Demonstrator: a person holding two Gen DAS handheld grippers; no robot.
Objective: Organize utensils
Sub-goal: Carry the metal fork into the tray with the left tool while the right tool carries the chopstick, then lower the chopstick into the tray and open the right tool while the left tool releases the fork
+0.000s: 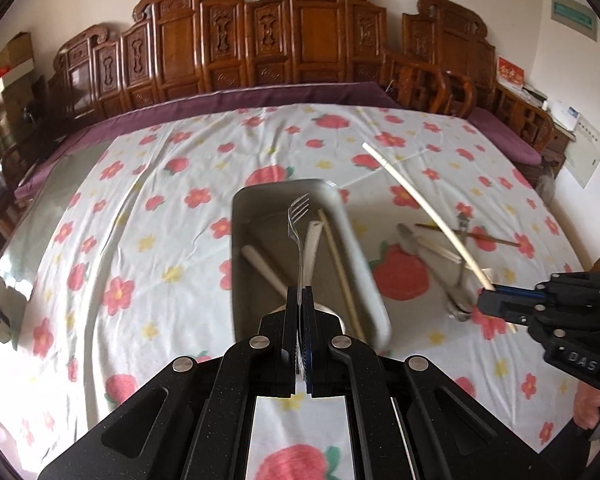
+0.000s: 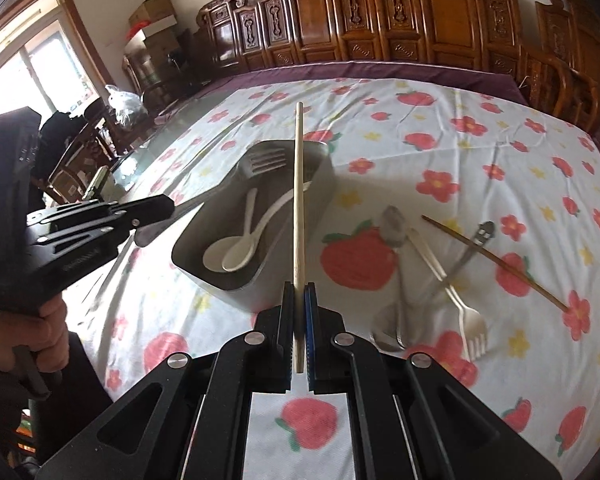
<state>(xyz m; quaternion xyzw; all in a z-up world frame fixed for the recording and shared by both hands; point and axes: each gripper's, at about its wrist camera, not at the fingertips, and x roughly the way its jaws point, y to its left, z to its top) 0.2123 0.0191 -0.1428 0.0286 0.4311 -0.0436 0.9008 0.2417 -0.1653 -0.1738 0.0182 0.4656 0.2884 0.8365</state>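
Fork (image 1: 299, 216) pinched in left tool (image 1: 300, 300) over tray (image 1: 364, 264), right tool (image 2: 299, 296) clamping chopstick (image 2: 298, 184)

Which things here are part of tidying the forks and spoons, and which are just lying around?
Job: fork in left gripper; chopstick in right gripper; grey tray; white spoons; loose cutlery.
Lying about: cardboard boxes; plastic bag.

I see a shiny metal fork (image 1: 299, 216), smooth pale wooden chopstick (image 2: 298, 200), glossy white plastic spoons (image 2: 236, 246), matt grey tray (image 2: 220, 276), wrinkled floral cotton cloth (image 1: 148, 216), polished carved wood screen (image 1: 236, 40).
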